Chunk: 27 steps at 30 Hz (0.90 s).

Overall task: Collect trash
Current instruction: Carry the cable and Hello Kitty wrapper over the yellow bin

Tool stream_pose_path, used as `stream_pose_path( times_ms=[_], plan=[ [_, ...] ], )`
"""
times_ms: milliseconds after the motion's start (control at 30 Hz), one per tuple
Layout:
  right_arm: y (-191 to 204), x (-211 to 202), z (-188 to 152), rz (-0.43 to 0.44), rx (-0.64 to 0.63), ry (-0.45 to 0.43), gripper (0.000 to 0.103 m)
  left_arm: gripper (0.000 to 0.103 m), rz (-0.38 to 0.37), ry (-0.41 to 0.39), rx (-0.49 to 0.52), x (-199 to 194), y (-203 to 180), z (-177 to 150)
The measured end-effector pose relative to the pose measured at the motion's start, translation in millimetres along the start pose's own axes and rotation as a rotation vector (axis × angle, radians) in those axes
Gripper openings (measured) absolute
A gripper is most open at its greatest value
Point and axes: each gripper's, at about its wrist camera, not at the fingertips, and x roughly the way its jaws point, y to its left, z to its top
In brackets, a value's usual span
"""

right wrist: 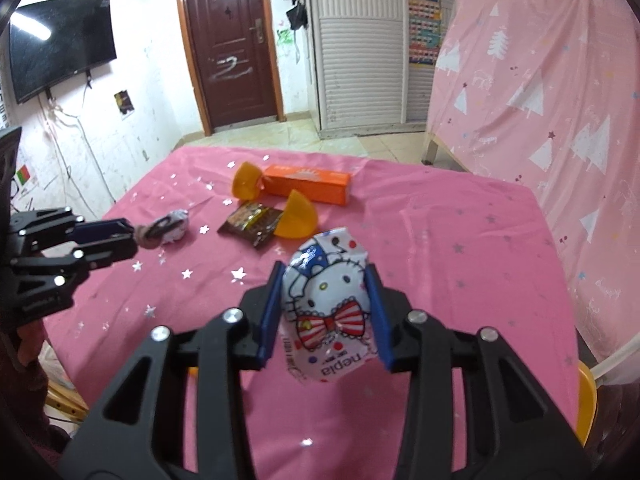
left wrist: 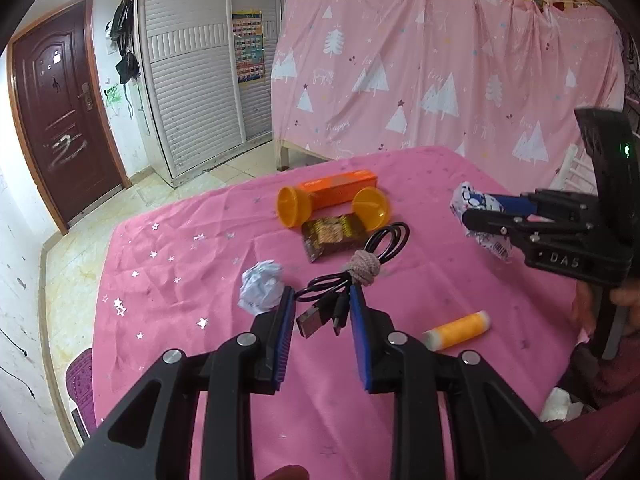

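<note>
On the pink tablecloth (left wrist: pixel 168 248), a crumpled paper ball (left wrist: pixel 261 286) is lying just beside the left gripper (left wrist: pixel 322 302), whose fingers are standing apart and holding nothing — they are hovering over the plugs of a black USB cable (left wrist: pixel 360 264) bundled with a hair tie. That cable is likely not trash, so it is crowding the approach to the paper. Behind it are lying a brown snack wrapper (left wrist: pixel 332 236), two orange capsule halves (left wrist: pixel 294 205) and an orange box (left wrist: pixel 340 190); an orange tube (left wrist: pixel 456 330) is resting nearer. Further right, the right gripper (right wrist: pixel 324 280) is pinching a Hello Kitty tissue pack (right wrist: pixel 326 312) above the cloth — apparently lifted for disposal.
</note>
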Motion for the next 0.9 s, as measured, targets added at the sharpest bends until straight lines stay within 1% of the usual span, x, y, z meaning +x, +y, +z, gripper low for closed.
stream_pose_path(
  times_ms=[133,233,467,667,900],
  plan=[
    [-14.8,-13.7,-8.1,-0.022,0.02,-0.01,0.038,0.021,-0.013,-0.027,0.002,-8.9,-13.8,7.1],
    [-28.0,-24.2,-13.8,-0.041,0.038,-0.023,0.038,0.021,-0.037,-0.047,0.011,-13.9,-30.3,15.5],
    [-62.5,-49.4,-26.9,-0.079,0.095,-0.06,0.038,0.021,-0.1,-0.079,0.084,-22.2,-84.9,32.9],
    [-87.3,-64.3,-39.8,-0.111,0.132,-0.072,0.038,0.021,-0.132,-0.071,0.132,-15.6,-121.3,40.2],
    [-133.5,-86.1,-61.8,-0.175,0.208,-0.091,0.038,0.021,-0.179,-0.054,0.177,-8.3,-164.9,47.2]
  ],
)
